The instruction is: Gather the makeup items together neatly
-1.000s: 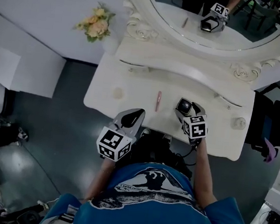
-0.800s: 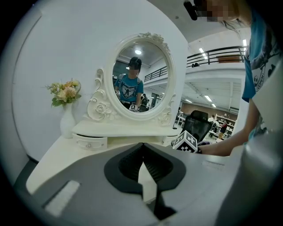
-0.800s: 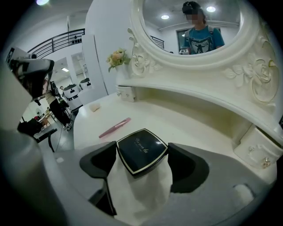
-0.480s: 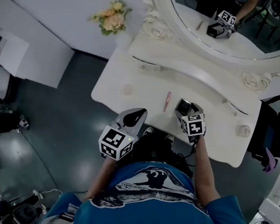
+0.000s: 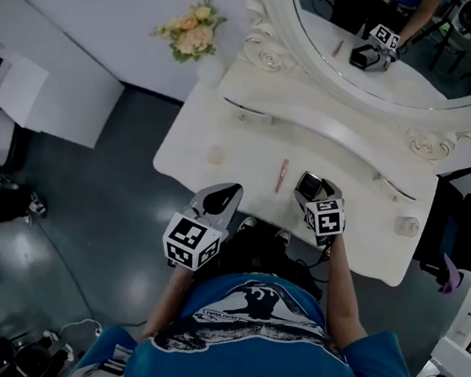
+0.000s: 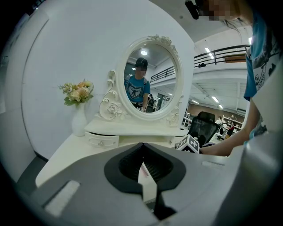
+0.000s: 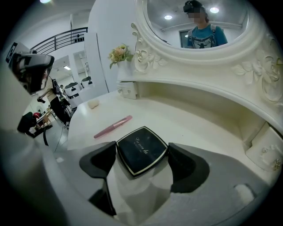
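Note:
A black square compact [image 7: 141, 150] with a gold rim sits between the jaws of my right gripper [image 7: 141, 153], which is shut on it just over the white dressing table [image 5: 225, 132]. From above, the compact [image 5: 308, 184] and right gripper [image 5: 311, 187] are near the table's front middle. A pink pencil [image 5: 282, 174] [image 7: 112, 126] lies just left of the compact. A small pale sponge [image 5: 215, 153] [image 7: 93, 104] rests further left. My left gripper [image 5: 228, 193] [image 6: 142, 145] hovers at the table's front edge, shut and empty.
An oval mirror [image 5: 387, 40] in an ornate white frame stands at the back, with small drawers under it. A vase of flowers [image 5: 194, 35] [image 6: 78, 101] stands at the back left corner. A small round white object [image 5: 406, 225] sits at the right end.
The head view has shifted a little. Both grippers keep about the same place relative to the table, and the compact stays in the right one.

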Demonstrator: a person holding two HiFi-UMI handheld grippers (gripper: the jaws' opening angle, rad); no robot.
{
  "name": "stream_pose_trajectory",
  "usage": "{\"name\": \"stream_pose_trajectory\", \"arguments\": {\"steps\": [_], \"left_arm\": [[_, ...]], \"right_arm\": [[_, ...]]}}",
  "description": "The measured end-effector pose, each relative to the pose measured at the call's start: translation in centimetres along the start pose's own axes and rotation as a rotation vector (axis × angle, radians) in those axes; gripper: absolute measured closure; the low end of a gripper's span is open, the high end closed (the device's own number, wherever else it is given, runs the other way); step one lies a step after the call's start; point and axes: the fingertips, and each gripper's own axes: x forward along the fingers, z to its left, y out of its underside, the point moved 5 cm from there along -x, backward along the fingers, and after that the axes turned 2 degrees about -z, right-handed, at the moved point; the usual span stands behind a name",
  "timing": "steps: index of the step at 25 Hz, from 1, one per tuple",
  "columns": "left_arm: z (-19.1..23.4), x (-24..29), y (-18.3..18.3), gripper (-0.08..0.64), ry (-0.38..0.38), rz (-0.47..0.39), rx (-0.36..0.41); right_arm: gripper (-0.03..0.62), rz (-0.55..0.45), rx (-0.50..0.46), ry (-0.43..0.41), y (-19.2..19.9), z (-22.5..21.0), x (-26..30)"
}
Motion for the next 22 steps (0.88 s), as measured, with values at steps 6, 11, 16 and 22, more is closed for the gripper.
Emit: {"name": "stream_pose_trajectory", "arguments": {"steps": [6,11,16,22], "left_arm": [[0.8,0.0,-0.1,0.548,0.005,-0.001,-0.003],[2.0,-0.2,-0.1,0.548,-0.004,-0.007,-0.011],[3.3,-0.7,0.0,0.548,-0.026,-0.016,-0.024],[5.3,-2.0,0.2,0.548,-0.073,-0.026,-0.044]], "right_arm": [[0.184,0.005,0.024,-0.009,-0.4,0.2,-0.8],[0.184,-0.035,-0.006,-0.015,-2.1,1.1,-1.8],[0.207,-0.093,-0.052,-0.051,-4.7,3.3,-2.1],[0.244,-0.126,-0.149,-0.14,-8.0,7.6,-0.6]]}}
